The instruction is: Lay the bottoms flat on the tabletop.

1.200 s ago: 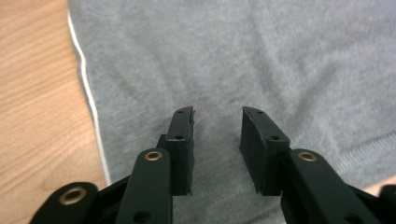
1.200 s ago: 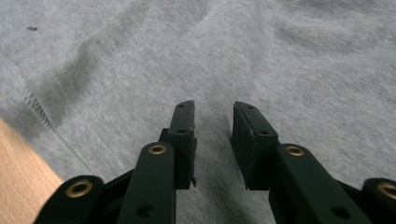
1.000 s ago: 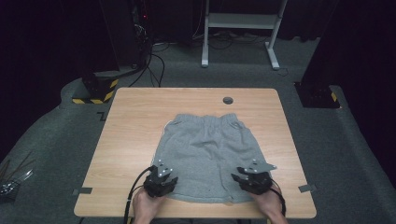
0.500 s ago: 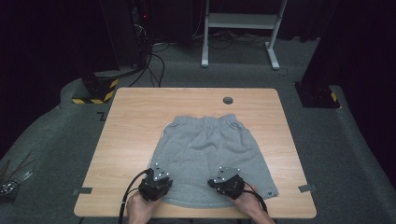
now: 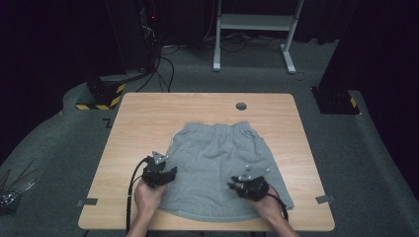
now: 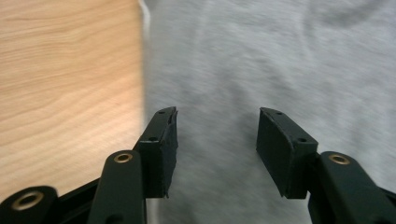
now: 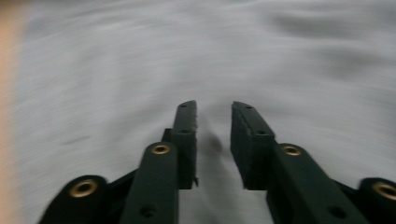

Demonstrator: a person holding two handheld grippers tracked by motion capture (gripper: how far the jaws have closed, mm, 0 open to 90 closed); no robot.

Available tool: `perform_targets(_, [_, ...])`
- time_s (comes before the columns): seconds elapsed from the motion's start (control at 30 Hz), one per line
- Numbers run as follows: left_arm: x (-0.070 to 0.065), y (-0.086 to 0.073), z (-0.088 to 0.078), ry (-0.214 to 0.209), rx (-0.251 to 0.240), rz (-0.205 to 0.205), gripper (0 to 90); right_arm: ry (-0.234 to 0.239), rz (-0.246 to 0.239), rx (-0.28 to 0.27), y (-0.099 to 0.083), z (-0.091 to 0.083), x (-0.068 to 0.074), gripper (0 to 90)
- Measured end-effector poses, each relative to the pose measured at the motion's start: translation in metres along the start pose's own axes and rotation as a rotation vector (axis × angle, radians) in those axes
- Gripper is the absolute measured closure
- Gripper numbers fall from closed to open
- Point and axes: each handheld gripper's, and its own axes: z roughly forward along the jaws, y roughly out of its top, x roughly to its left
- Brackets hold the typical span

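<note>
Grey shorts (image 5: 217,168) lie flat mid-table (image 5: 143,118), waistband far. My left gripper (image 5: 159,173) sits over their left edge; its jaws have just been opening, nothing between. Right gripper (image 5: 249,185): narrower gap, also opening, empty. Next, I'd pinch each hem corner squarely.

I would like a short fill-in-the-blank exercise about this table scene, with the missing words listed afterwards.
1. The grey shorts lie spread flat on the ____ table.
2. The waistband of the shorts points ____ from the person.
3. The left gripper has its jaws open above the shorts, beside their ____ edge in the high view.
4. No cloth is pinched between the jaws of the ____ gripper, which hovers over the grey fabric with a narrow gap.

Missing words: wooden; away; left; right
</note>
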Motion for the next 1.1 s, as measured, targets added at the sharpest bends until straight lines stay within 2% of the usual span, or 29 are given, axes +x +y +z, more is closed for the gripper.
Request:
perform_targets(0.07, [0.004, 0.001, 0.003, 0.013, 0.012, 0.003, 48.3, -0.119, 0.063, -0.001, -0.001, -0.005, -0.022, 66.0])
perform_targets(0.1, [0.005, 0.000, 0.007, 0.045, 0.037, 0.042, 47.9, -0.162, 0.094, 0.004, -0.002, -0.006, -0.033, 64.0])
perform_targets(0.13, [0.005, 0.000, 0.007, 0.045, 0.037, 0.042, 46.5, -0.162, 0.094, 0.004, -0.002, -0.006, -0.033, 64.0])
perform_targets(0.17, [0.004, -0.001, 0.008, 0.051, 0.042, 0.054, 46.5, -0.229, 0.145, 0.016, -0.008, -0.008, -0.052, 60.5])
perform_targets(0.2, [0.004, -0.003, 0.008, 0.060, 0.034, 0.083, 45.7, -0.237, 0.163, 0.017, -0.010, -0.008, -0.056, 59.4])
perform_targets(0.23, [0.005, -0.004, 0.007, 0.060, 0.035, 0.087, 45.1, -0.249, 0.195, 0.033, -0.015, -0.008, -0.065, 56.8])
perform_targets(0.27, [0.006, -0.005, 0.006, 0.063, 0.037, 0.090, 43.7, -0.251, 0.211, 0.064, -0.020, -0.006, -0.071, 54.1])
perform_targets(0.3, [0.006, -0.006, 0.005, 0.063, 0.038, 0.086, 42.3, -0.231, 0.221, 0.063, -0.027, -0.004, -0.076, 53.3])
perform_targets(0.33, [0.009, -0.009, 0.003, 0.055, 0.044, 0.073, 40.8, -0.219, 0.222, 0.038, -0.031, -0.007, -0.078, 53.6])
perform_targets(0.37, [0.011, -0.011, 0.001, 0.051, 0.044, 0.062, 40.0, -0.234, 0.218, 0.023, -0.036, -0.009, -0.077, 53.1])
perform_targets(0.47, [0.016, -0.019, -0.005, 0.035, 0.040, 0.032, 38.8, -0.245, 0.203, 0.034, -0.039, -0.014, -0.073, 51.5])
perform_targets(0.53, [0.017, -0.020, -0.008, 0.038, 0.043, 0.041, 38.7, -0.240, 0.208, 0.042, -0.039, -0.015, -0.074, 49.7])
perform_targets(0.6, [0.018, -0.018, -0.009, 0.032, 0.016, 0.030, 40.9, -0.259, 0.204, 0.042, -0.038, -0.015, -0.073, 49.3])
perform_targets(0.67, [0.026, -0.015, -0.008, 0.017, -0.006, -0.039, 42.3, -0.275, 0.197, 0.029, -0.037, -0.016, -0.072, 49.2])
perform_targets(0.73, [0.034, -0.011, -0.007, 0.042, -0.009, -0.075, 46.5, -0.251, 0.223, 0.030, -0.037, -0.014, -0.073, 48.9])
perform_targets(0.8, [0.040, -0.010, -0.008, 0.057, -0.025, -0.086, 52.1, -0.247, 0.223, 0.032, -0.038, -0.013, -0.075, 49.3])
perform_targets(0.87, [0.043, -0.011, -0.010, 0.050, -0.025, -0.098, 56.9, -0.245, 0.227, 0.028, -0.038, -0.013, -0.075, 49.3])
perform_targets(0.97, [0.043, -0.012, -0.005, 0.016, 0.022, -0.093, 57.4, -0.246, 0.219, 0.026, -0.038, -0.012, -0.075, 49.4])
perform_targets(1.03, [0.040, -0.012, 0.001, 0.003, 0.030, -0.086, 57.7, -0.246, 0.219, 0.025, -0.038, -0.012, -0.075, 49.3])
perform_targets(1.1, [0.040, -0.010, 0.003, -0.027, 0.023, -0.088, 67.1, -0.247, 0.217, 0.025, -0.039, -0.012, -0.075, 49.4])
